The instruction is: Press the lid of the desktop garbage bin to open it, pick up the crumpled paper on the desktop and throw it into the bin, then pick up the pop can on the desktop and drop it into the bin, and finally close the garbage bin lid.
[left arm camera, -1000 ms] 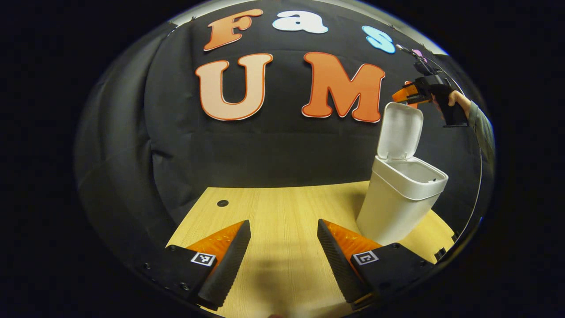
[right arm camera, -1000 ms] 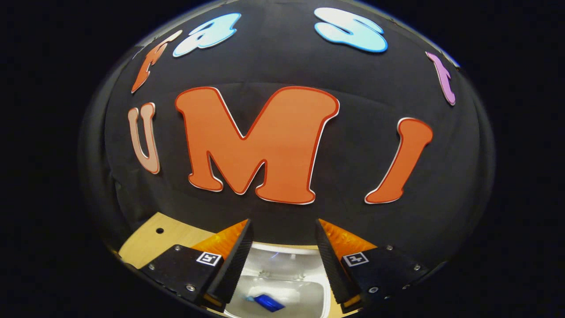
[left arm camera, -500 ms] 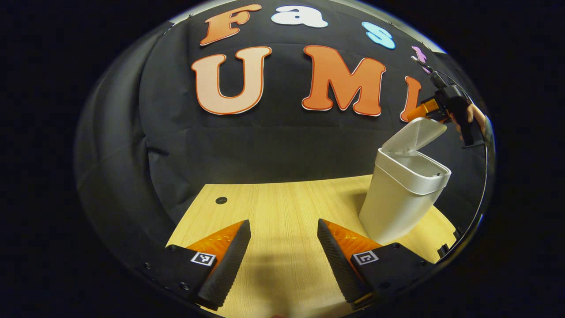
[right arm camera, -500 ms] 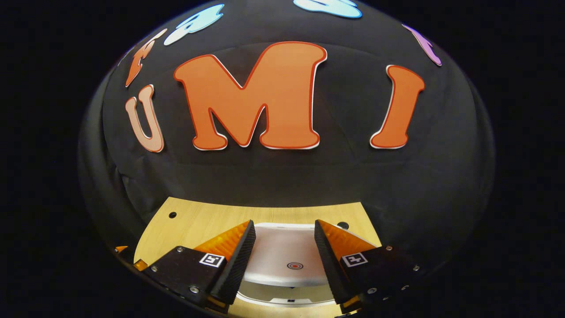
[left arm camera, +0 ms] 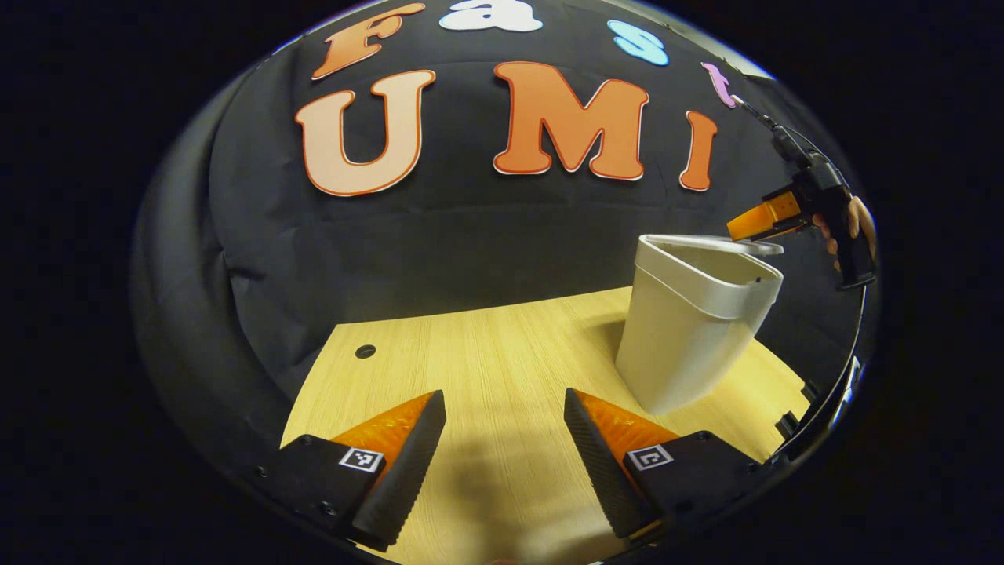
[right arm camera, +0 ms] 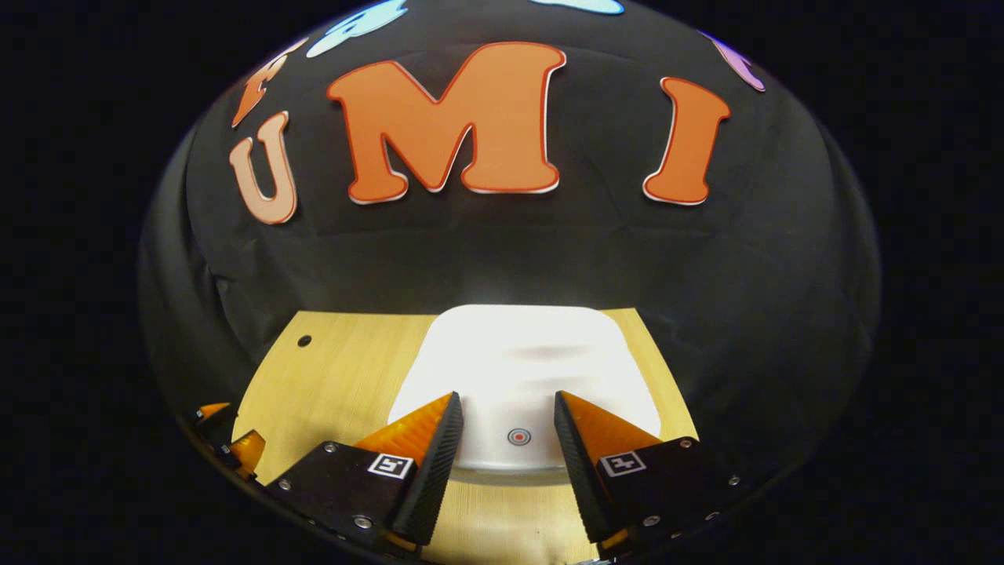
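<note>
While lid [right arm camera: 522,369] is lying flat on bin [left arm camera: 690,329] | right gripper [right arm camera: 507,439] hovering over it, fingers apart, left gripper [left arm camera: 504,447] likewise | closing step or opening press, undecidable.

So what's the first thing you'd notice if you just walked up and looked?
The white garbage bin standing on the wooden desktop, with its lid down. The right gripper hovers just above the lid, fingers apart. Nearer the viewer, the left gripper hangs open over bare wood.
</note>
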